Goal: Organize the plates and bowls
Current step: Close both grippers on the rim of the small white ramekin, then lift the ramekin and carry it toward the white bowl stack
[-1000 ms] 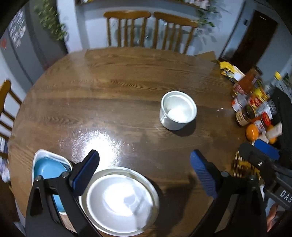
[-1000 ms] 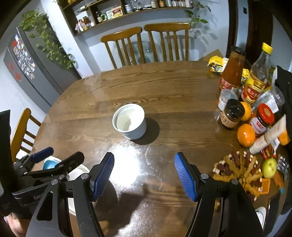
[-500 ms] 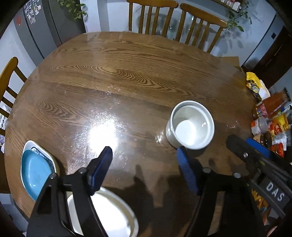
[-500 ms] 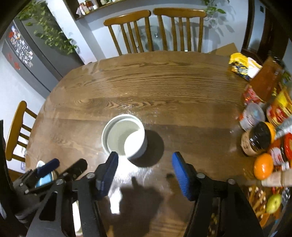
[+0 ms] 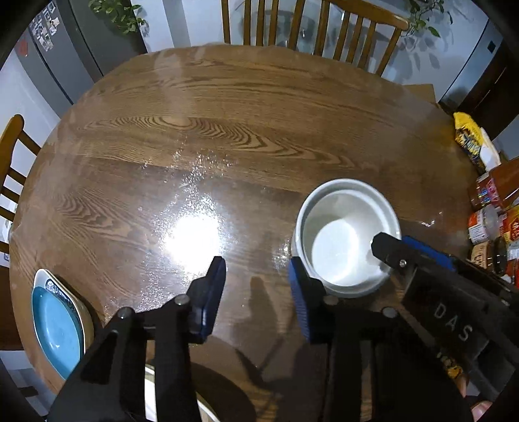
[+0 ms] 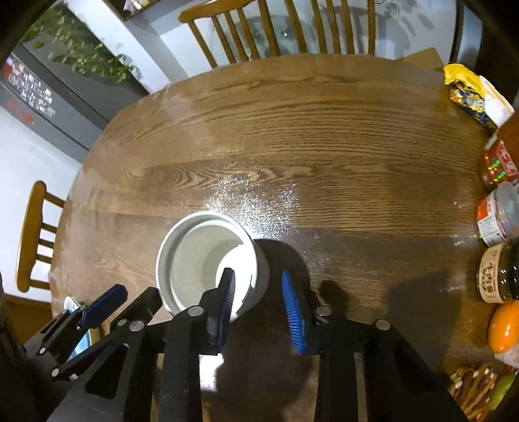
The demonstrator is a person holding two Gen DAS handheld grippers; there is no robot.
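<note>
A white deep bowl (image 6: 207,256) stands on the round wooden table (image 6: 292,136); it also shows in the left wrist view (image 5: 347,237). My right gripper (image 6: 258,290) is open and straddles the bowl's near right wall, the left finger inside the bowl and the right finger outside. My left gripper (image 5: 256,292) is open and empty just left of the bowl. A blue dish in a white dish (image 5: 56,319) sits at the table's near left edge. A white plate (image 5: 152,396) is mostly hidden under my left gripper.
Jars, bottles, an orange (image 6: 504,326) and snacks crowd the table's right edge (image 6: 496,207). A yellow packet (image 5: 467,139) lies at the far right. Wooden chairs (image 5: 311,29) stand behind the table and one at the left (image 5: 9,162).
Both grippers moved forward and lower toward the white bowl. The right gripper's fingers narrowed and now straddle the bowl's wall. The left gripper's fingers also narrowed.
</note>
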